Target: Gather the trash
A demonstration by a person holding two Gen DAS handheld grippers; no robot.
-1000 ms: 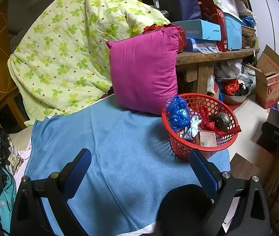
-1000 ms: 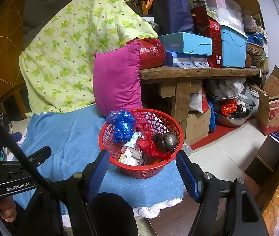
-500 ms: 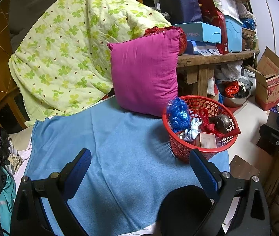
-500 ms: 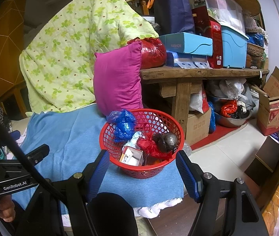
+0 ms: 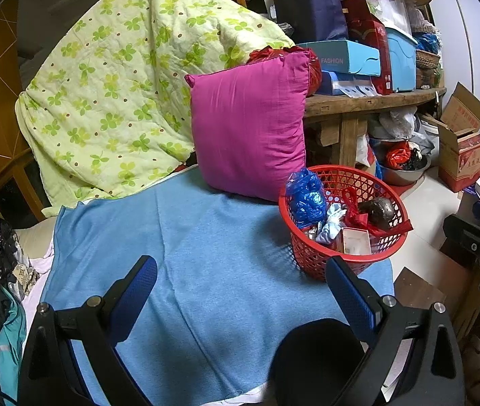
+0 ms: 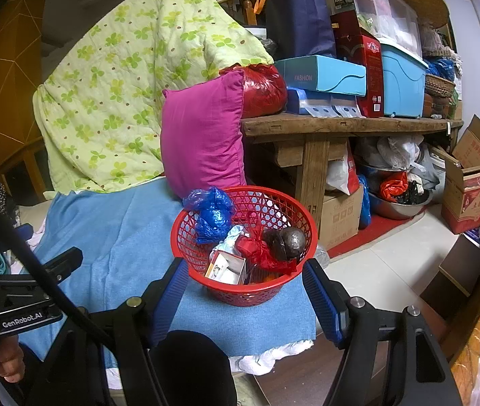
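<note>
Left of the red basket [image 5: 343, 253], bare blue sheet [image 5: 206, 264] lay open; a magenta pillow [image 5: 250, 128] blocked passage just behind it, trash filling the basket.

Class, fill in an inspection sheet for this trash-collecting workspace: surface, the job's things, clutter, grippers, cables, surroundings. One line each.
Surface: blue blanket, no loose trash seen on it.
Job's things: red basket at the blanket's corner, holding a blue plastic bag, small white box, red wrapper and dark round lump.
Clutter: magenta pillow upright behind the basket; green floral quilt.
Grippers: left gripper open, empty; right gripper open, empty, fingers flanking the basket's near side.
Cables: black cable by the left gripper.
Surroundings: wooden bench stacked with boxes; cardboard box on the floor.
</note>
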